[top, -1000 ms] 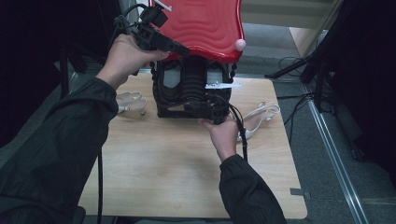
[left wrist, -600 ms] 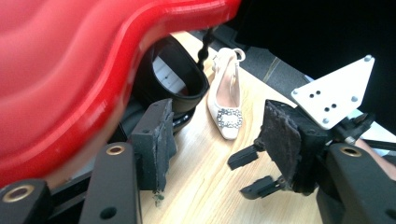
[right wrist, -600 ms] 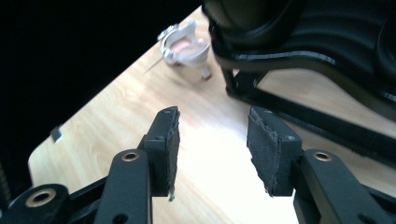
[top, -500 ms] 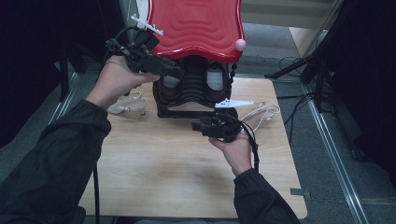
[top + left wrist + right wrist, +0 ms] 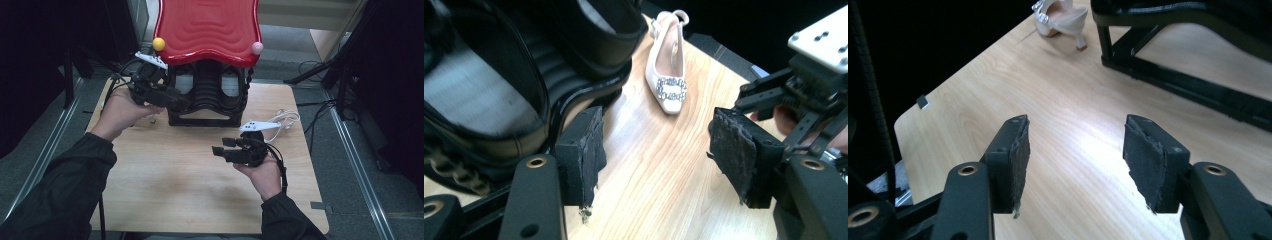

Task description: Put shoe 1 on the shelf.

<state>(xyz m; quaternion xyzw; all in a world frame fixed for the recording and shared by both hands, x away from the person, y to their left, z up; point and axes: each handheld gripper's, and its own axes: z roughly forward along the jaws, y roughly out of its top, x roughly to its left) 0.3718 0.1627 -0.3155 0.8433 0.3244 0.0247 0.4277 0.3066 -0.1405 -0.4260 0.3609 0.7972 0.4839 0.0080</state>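
A black rack (image 5: 207, 97) with a red wavy top (image 5: 207, 27) stands at the back middle of the wooden table (image 5: 175, 185). My left gripper (image 5: 181, 101) hangs by the rack's left front corner, and its jaws have just been opening. They stand open with nothing between them (image 5: 656, 150). My right gripper (image 5: 220, 147) hovers over the table in front of the rack and points left. Its jaws have also just been opening and are empty (image 5: 1075, 155). A white heeled shoe with a jewelled buckle (image 5: 669, 65) lies on the table's right side (image 5: 282, 119).
A second pale heeled shoe (image 5: 1060, 17) lies near the table's left edge, beside the rack. A yellow ball (image 5: 159, 44) and a pink ball (image 5: 257, 48) sit on the red top's front corners. Cables (image 5: 320, 107) run over the floor at the right.
My left gripper has come down from the red top to the rack's lower left side. My right gripper has drawn back from the rack over the table. Both pairs of jaws have opened.
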